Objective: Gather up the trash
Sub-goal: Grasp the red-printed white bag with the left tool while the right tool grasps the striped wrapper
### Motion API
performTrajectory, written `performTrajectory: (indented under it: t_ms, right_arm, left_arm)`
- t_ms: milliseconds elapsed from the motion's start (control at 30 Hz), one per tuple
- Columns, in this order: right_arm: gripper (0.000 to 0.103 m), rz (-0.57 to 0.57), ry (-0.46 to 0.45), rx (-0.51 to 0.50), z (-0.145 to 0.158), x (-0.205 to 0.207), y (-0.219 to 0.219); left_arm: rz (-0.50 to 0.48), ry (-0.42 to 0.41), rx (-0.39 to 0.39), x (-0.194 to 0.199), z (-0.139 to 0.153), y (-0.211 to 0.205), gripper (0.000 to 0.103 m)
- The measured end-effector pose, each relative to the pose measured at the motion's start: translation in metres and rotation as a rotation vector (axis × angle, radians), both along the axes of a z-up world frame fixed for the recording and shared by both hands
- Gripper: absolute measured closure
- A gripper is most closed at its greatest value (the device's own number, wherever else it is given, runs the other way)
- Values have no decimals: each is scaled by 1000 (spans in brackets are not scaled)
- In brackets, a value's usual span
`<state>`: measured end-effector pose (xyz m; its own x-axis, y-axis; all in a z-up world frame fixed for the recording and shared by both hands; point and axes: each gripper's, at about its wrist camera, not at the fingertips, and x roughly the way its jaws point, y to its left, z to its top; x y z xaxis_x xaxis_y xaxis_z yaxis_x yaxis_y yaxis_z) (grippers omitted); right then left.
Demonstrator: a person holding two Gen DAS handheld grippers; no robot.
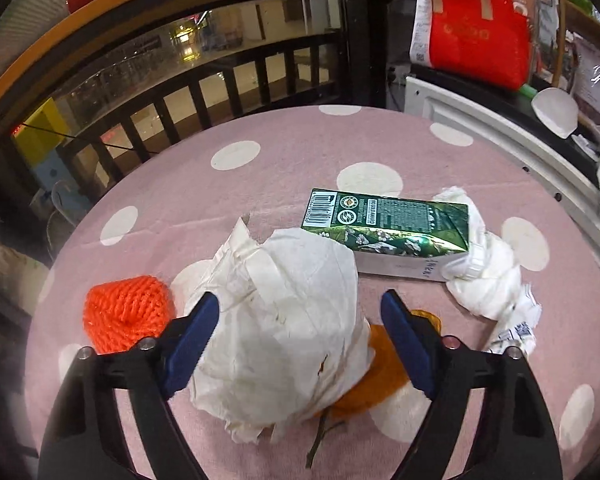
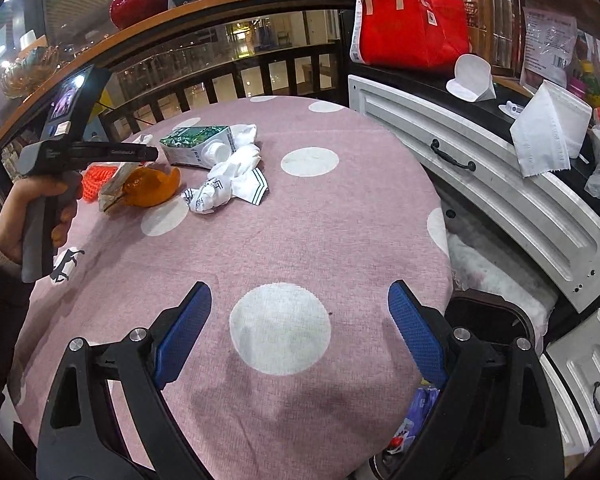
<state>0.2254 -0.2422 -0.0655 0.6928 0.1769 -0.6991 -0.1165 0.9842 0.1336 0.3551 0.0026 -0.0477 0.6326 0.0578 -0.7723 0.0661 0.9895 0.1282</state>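
Note:
On the pink polka-dot table [image 1: 300, 152] lie a crumpled white tissue [image 1: 284, 320], orange peel [image 1: 376, 380] under it, an orange knitted net [image 1: 126, 312], a green drink carton [image 1: 384, 232] and a crumpled white sock [image 1: 484, 280]. My left gripper [image 1: 300, 336] is open with its blue fingers on either side of the tissue; the left finger touches it. In the right wrist view the left gripper [image 2: 148, 160] hovers over the peel [image 2: 152, 186], beside the carton [image 2: 198, 144] and the sock [image 2: 228, 184]. My right gripper [image 2: 300, 332] is open and empty above the table's near part [image 2: 340, 220].
A dark bin [image 2: 496, 324] stands below the table's right edge. A white cabinet [image 2: 500, 184] with drawers runs along the right, with a red bag [image 2: 412, 20] and paper on top. A dark railing [image 1: 204, 92] is behind the table.

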Motion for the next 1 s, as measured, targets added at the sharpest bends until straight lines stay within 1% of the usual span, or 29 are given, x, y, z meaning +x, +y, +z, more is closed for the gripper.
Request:
performTrajectory:
  t_ms: [67, 100, 167, 233, 267, 300, 333, 367, 400, 433, 567, 700, 800, 867, 900, 1000]
  right_arm:
    - [14, -4, 2, -4, -1, 4, 1]
    - [14, 0, 3, -3, -1, 6, 2]
    - [14, 12, 3, -2, -2, 11, 6]
    - [14, 29, -2, -8, -1, 16, 12]
    - [14, 38, -5, -10, -1, 19, 16]
    - [14, 49, -7, -11, 0, 23, 20]
    - [14, 58, -9, -10, 0, 26, 23]
    - [15, 69, -11, -8, 1, 30, 27]
    - [15, 80, -13, -6, 2, 34, 31]
    - [17, 89, -15, -3, 4, 37, 35]
    - [21, 137, 2, 10, 4, 58, 54]
    - [24, 168, 32, 22, 0, 82, 73]
    - [31, 176, 69, 23, -9, 102, 85]
    - [38, 174, 93, 19, -15, 114, 92]
    - [40, 173, 101, 14, -18, 119, 95]
    - [51, 158, 126, 7, -26, 132, 99]
  left_arm:
    - [24, 10, 9, 2, -3, 3, 45]
    - [31, 16, 6, 3, -4, 5, 49]
    - [43, 21, -25, 2, -3, 13, 64]
    - [69, 12, -74, -4, 1, 27, 69]
    - [77, 6, -99, -5, 4, 31, 74]
    - [86, -1, -127, -9, 7, 37, 76]
    - [96, -10, -150, -13, 11, 44, 82]
    - [104, -18, -163, -18, 14, 50, 88]
    - [108, -25, -173, -21, 16, 53, 89]
    - [109, -40, -191, -26, 20, 58, 93]
    - [119, -104, -209, -51, 35, 72, 93]
    - [126, -147, -239, -73, 46, 84, 93]
    - [128, -177, -286, -93, 54, 94, 93]
    - [123, -194, -305, -103, 57, 98, 93]
    - [120, -197, -309, -106, 59, 98, 93]
    - [97, -194, -343, -119, 58, 98, 93]
